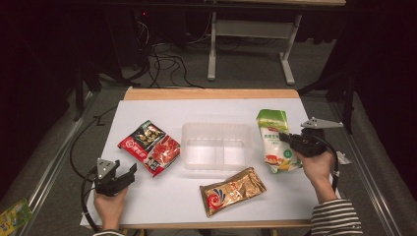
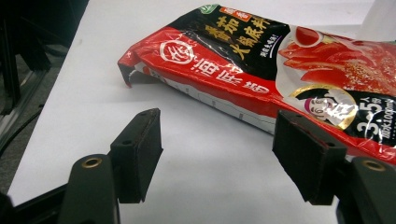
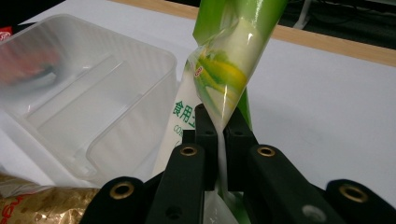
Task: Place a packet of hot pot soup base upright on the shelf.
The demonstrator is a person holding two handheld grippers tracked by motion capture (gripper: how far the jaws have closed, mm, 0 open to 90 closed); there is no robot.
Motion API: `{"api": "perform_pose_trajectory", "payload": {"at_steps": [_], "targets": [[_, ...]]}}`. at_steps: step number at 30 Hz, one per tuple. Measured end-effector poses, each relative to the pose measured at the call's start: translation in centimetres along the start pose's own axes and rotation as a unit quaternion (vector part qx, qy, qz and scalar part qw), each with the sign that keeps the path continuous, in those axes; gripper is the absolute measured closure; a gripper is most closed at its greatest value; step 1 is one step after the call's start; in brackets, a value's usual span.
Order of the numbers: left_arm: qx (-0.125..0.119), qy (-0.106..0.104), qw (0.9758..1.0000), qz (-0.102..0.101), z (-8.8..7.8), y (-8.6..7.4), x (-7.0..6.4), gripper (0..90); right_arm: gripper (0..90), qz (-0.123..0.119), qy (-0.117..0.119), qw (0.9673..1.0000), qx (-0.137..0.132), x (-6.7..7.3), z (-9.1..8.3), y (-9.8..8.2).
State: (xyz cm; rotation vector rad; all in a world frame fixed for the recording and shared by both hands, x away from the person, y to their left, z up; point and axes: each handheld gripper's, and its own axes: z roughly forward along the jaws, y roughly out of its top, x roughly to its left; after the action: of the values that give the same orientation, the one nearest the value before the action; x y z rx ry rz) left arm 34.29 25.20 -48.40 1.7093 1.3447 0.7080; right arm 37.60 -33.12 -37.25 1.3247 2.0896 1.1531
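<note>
A green and white bag (image 1: pixel 275 140) lies right of the clear plastic tub (image 1: pixel 217 146). My right gripper (image 1: pixel 286 139) is shut on that bag; in the right gripper view its jaws pinch the bag (image 3: pixel 224 79) and the bag rises crumpled above them. A red and black sauce packet (image 1: pixel 149 146) lies left of the tub. My left gripper (image 1: pixel 127 173) stands open at the front left, just short of the packet (image 2: pixel 280 70), with nothing between its fingers (image 2: pixel 140 149). A gold packet (image 1: pixel 232 190) lies in front of the tub.
The tub (image 3: pixel 79 93) sits close to the left of the held bag. The white table top (image 1: pixel 162 196) ends in a wooden strip (image 1: pixel 211 93) at the back. Cables and a desk frame (image 1: pixel 251 39) stand on the floor beyond.
</note>
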Motion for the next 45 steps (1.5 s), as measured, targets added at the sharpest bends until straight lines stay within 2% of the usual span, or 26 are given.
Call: {"api": "perform_pose_trajectory", "payload": {"at_steps": [4,12,23,34,40,45], "targets": [[-0.001,0.0,1.0,0.001,0.0,0.0,0.0,33.3,88.2,0.005,0.002,1.0,-0.004,0.1,-0.2,0.0],[0.0,-0.001,1.0,0.005,0.0,0.0,-0.1,33.4,88.5,-0.002,0.0,0.9999,-0.015,0.5,-1.2,0.3],[-0.004,-0.004,1.0,0.004,-0.1,0.0,-0.1,33.3,88.7,-0.009,0.009,0.9996,-0.026,1.3,-2.0,0.9],[0.0,-0.001,1.0,0.008,0.0,0.0,-0.2,33.4,88.7,-0.014,0.033,0.9979,-0.054,2.6,-2.6,1.4],[0.004,0.0,0.9999,0.011,0.1,0.0,-0.2,33.5,88.6,-0.017,0.044,0.9971,-0.059,3.4,-2.6,1.8],[0.004,-0.001,0.9999,0.011,0.1,0.0,-0.2,33.5,88.7,-0.029,0.05,0.9964,-0.062,4.2,-2.6,2.5]]}}
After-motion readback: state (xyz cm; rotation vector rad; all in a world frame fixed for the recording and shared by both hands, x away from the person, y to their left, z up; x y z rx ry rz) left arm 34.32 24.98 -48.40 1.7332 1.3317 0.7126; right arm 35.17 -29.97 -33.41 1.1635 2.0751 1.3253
